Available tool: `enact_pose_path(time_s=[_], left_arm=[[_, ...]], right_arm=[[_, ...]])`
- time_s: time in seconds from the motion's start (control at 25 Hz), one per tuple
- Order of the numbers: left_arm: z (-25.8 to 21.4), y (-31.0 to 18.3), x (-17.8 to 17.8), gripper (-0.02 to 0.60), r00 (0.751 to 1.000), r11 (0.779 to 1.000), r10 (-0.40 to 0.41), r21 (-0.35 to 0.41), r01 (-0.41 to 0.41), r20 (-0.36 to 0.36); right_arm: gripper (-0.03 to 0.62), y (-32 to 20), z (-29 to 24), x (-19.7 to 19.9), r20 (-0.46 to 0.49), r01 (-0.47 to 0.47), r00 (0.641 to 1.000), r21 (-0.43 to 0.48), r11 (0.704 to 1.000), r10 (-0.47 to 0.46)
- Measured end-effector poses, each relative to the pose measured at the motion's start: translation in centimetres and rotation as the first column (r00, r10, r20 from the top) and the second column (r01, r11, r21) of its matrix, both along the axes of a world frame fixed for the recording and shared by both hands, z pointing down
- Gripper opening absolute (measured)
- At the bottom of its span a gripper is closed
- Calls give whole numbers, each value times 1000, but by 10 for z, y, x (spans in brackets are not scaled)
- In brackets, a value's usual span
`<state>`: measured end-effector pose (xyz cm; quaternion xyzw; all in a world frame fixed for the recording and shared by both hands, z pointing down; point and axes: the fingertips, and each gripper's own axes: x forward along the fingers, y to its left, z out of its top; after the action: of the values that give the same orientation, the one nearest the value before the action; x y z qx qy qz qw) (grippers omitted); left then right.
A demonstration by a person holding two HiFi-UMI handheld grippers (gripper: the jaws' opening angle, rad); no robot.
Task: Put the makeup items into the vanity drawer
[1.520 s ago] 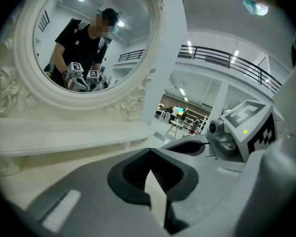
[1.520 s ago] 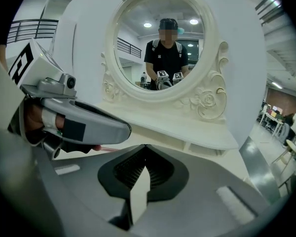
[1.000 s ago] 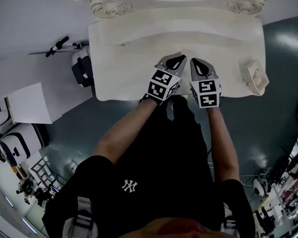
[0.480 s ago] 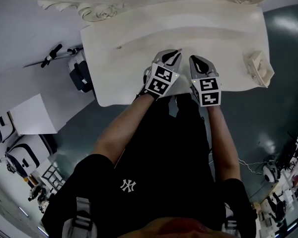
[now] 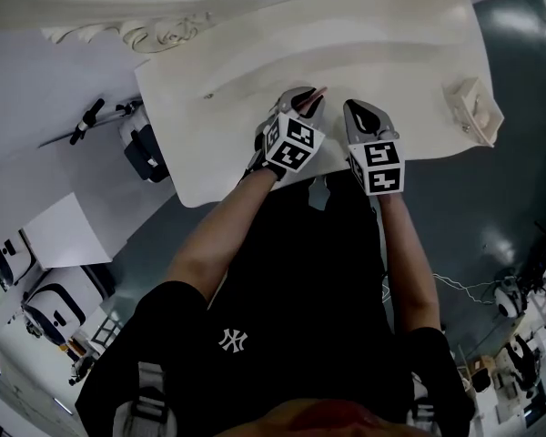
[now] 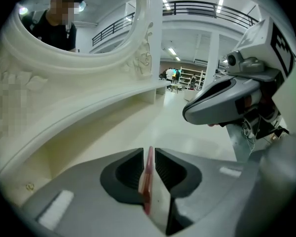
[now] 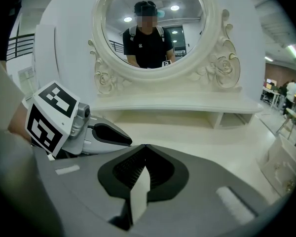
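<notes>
The slim pink makeup item (image 6: 147, 186) is clamped edge-on between the fingers (image 6: 126, 169) of the left gripper (image 6: 148, 154). Its tip pokes out ahead of them over the pale bench (image 5: 419, 53), near the front edge; what kind of item it is I cannot tell.

Over the last second that gripper has sunk toward the bench top and rolled, so its marker cube now shows a different face in the head view. It has also slid a little to the left. The right gripper (image 5: 362, 109) sits just beside it and has barely shifted. Its fingers (image 7: 128, 169) are pressed together with nothing between them.

For the task, this looks like the carry stage: the item is secured and coming down, but not yet stowed. No open drawer shows in any view. A small white box (image 5: 473, 112) stands well apart at the bench's right end (it may have a drawer of its own). The empty right gripper is probably the one free to pull a drawer open.
</notes>
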<state>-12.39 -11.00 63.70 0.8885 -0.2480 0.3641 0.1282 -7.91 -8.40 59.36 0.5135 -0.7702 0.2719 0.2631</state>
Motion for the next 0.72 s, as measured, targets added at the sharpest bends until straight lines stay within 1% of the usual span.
enact_pose_path(time_s=[0.28, 0.4, 0.48, 0.72], left_arm=[[17, 1, -2, 58, 999, 999, 36, -30, -35, 30], [22, 2, -3, 57, 998, 999, 45, -31, -44, 41], [22, 2, -3, 44, 998, 999, 48, -27, -47, 43], [17, 3, 3, 41, 998, 998, 61, -35, -60, 33]], right_arm=[[23, -2, 4, 2, -11, -23, 1000, 0, 1000, 23], [22, -2, 3, 2, -11, -32, 999, 0, 999, 32], [22, -2, 3, 3, -13, -39, 999, 1, 999, 39], [21, 2, -3, 9, -6, -68, 998, 7, 998, 68]])
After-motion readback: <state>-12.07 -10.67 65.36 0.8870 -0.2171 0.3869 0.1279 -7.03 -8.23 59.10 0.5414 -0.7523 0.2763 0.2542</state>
